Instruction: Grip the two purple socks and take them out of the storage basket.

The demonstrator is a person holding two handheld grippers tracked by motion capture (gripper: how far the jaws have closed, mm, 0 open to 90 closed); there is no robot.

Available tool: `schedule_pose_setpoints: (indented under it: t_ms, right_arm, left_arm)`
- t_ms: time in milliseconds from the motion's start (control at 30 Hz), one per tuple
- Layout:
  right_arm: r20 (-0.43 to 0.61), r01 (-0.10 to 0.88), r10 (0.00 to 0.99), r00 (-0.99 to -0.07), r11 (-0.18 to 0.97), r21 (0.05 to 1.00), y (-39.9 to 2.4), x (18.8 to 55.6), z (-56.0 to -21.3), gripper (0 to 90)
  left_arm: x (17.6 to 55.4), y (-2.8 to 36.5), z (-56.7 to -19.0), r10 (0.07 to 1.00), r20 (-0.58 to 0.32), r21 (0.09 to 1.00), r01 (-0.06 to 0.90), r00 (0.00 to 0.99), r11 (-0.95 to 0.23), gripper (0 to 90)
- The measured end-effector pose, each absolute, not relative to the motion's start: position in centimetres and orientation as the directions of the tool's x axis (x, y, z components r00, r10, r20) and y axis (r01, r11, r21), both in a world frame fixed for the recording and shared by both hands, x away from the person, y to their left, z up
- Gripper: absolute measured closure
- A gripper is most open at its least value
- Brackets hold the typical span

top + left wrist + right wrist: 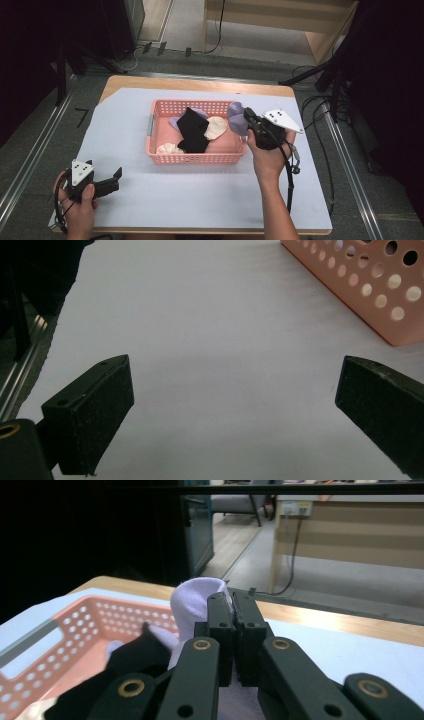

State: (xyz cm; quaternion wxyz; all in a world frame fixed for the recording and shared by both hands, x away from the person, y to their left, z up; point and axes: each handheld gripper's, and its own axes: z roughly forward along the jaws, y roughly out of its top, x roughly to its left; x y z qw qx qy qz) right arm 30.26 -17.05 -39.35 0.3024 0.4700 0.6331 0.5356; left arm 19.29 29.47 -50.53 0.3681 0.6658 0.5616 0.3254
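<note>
Starting at the near left, your left gripper (pixel 114 178) sits on the white sheet with jaws wide apart and nothing in them, well short of the pink perforated basket (pixel 197 158). Over at the basket's right rim, your right gripper (pixel 231 611) is pinched tight on a soft lavender sock (pixel 192 600) that hangs leftward over the other socks.

Probably a lab: black frame rails (pixel 30 155), floor cables (pixel 320 107), wooden desks (pixel 350 535) beyond.
</note>
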Motion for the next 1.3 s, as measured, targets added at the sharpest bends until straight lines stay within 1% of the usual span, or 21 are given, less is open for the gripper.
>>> schedule_pose_setpoints:
  t_ms: [167,333,367,467,500,600,667,700,733,767,800,867,900,967,1000,1033,1067,1133,1167,1200,1300]
  right_arm:
    - [0.120,0.270,0.934,-0.335,-0.027,0.962,-18.9,30.1,-39.6,88.3]
    - [0.125,0.288,0.952,-0.281,-0.040,0.957,-21.2,29.9,-40.8,88.3]
    - [0.124,0.302,0.958,-0.257,-0.042,0.952,-22.2,29.9,-41.6,88.3]
    - [0.121,0.314,0.965,-0.234,-0.043,0.948,-23.1,29.8,-42.4,88.3]
    - [0.132,0.337,0.968,-0.213,-0.054,0.940,-23.9,29.8,-43.3,88.3]
    - [0.138,0.375,0.974,-0.181,-0.061,0.925,-25.0,29.7,-44.8,88.3]
    - [0.134,0.381,0.975,-0.175,-0.059,0.923,-25.3,29.7,-45.2,88.2]
    - [0.149,0.409,0.979,-0.140,-0.080,0.909,-26.0,29.7,-46.1,87.6]
    - [0.149,0.409,0.979,-0.140,-0.080,0.909,-26.0,29.7,-46.1,87.6]
    - [0.193,0.420,0.976,-0.104,-0.132,0.898,-26.3,29.4,-46.4,78.3]
    - [0.193,0.420,0.976,-0.104,-0.132,0.898,-26.3,29.4,-46.4,78.3]
    - [0.221,0.402,0.972,-0.085,-0.169,0.900,-26.5,29.3,-46.3,68.3]
    - [0.213,0.393,0.974,-0.081,-0.166,0.904,-26.4,29.2,-46.1,67.9]
    - [0.210,0.387,0.973,-0.091,-0.160,0.908,-25.9,29.3,-45.4,66.9]
    - [0.206,0.383,0.971,-0.119,-0.146,0.912,-25.0,29.5,-44.8,65.6]
    - [0.206,0.383,0.971,-0.119,-0.146,0.912,-25.0,29.5,-44.8,65.6]
    - [0.186,0.378,0.970,-0.159,-0.115,0.919,-23.9,29.9,-44.2,64.9]
    - [0.180,0.379,0.969,-0.172,-0.104,0.920,-23.4,30.0,-44.0,64.7]
    - [0.181,0.382,0.965,-0.188,-0.098,0.919,-22.7,30.2,-43.7,64.4]
    - [0.178,0.384,0.958,-0.223,-0.081,0.920,-20.9,30.7,-43.3,63.9]
    - [0.169,0.390,0.952,-0.256,-0.059,0.919,-19.5,31.1,-43.1,63.2]
  left_arm:
    - [19.3,29.5,-50.5,0.987,0.020,0.856,0.508,0.157,-0.098,3.0]
    - [19.3,29.5,-50.5,0.987,0.022,0.854,0.510,0.157,-0.100,3.0]
    - [19.3,29.5,-50.5,0.987,0.022,0.854,0.510,0.157,-0.100,3.1]
    - [19.3,29.5,-50.5,0.987,0.022,0.855,0.509,0.157,-0.100,3.1]
    - [19.3,29.4,-50.5,0.987,0.023,0.855,0.509,0.157,-0.100,3.1]
    - [19.3,29.4,-50.5,0.988,0.024,0.854,0.510,0.155,-0.101,3.1]
    - [19.3,29.4,-50.5,0.988,0.024,0.854,0.511,0.155,-0.101,3.1]
    - [19.3,29.4,-50.5,0.988,0.024,0.853,0.512,0.155,-0.101,3.1]
    - [19.3,29.4,-50.5,0.988,0.024,0.853,0.512,0.155,-0.101,3.1]
    - [19.3,29.4,-50.5,0.988,0.023,0.854,0.511,0.154,-0.099,3.1]
    - [19.3,29.4,-50.5,0.988,0.023,0.854,0.511,0.154,-0.100,3.1]
    - [19.3,29.4,-50.5,0.988,0.025,0.852,0.513,0.155,-0.102,3.1]
    - [19.3,29.4,-50.5,0.988,0.026,0.852,0.514,0.155,-0.103,3.1]
    - [19.3,29.4,-50.5,0.987,0.026,0.852,0.514,0.156,-0.104,3.1]
    - [19.3,29.4,-50.5,0.987,0.025,0.853,0.512,0.156,-0.103,3.1]
    - [19.3,29.4,-50.5,0.987,0.025,0.853,0.512,0.156,-0.103,3.1]
    - [19.3,29.4,-50.5,0.987,0.025,0.853,0.511,0.156,-0.103,3.1]
    - [19.3,29.4,-50.5,0.987,0.025,0.854,0.510,0.156,-0.102,3.1]
    - [19.3,29.4,-50.5,0.987,0.024,0.854,0.510,0.156,-0.102,3.1]
    - [19.3,29.4,-50.5,0.987,0.024,0.854,0.510,0.156,-0.101,3.1]
    - [19.3,29.5,-50.5,0.987,0.022,0.854,0.510,0.157,-0.100,3.1]
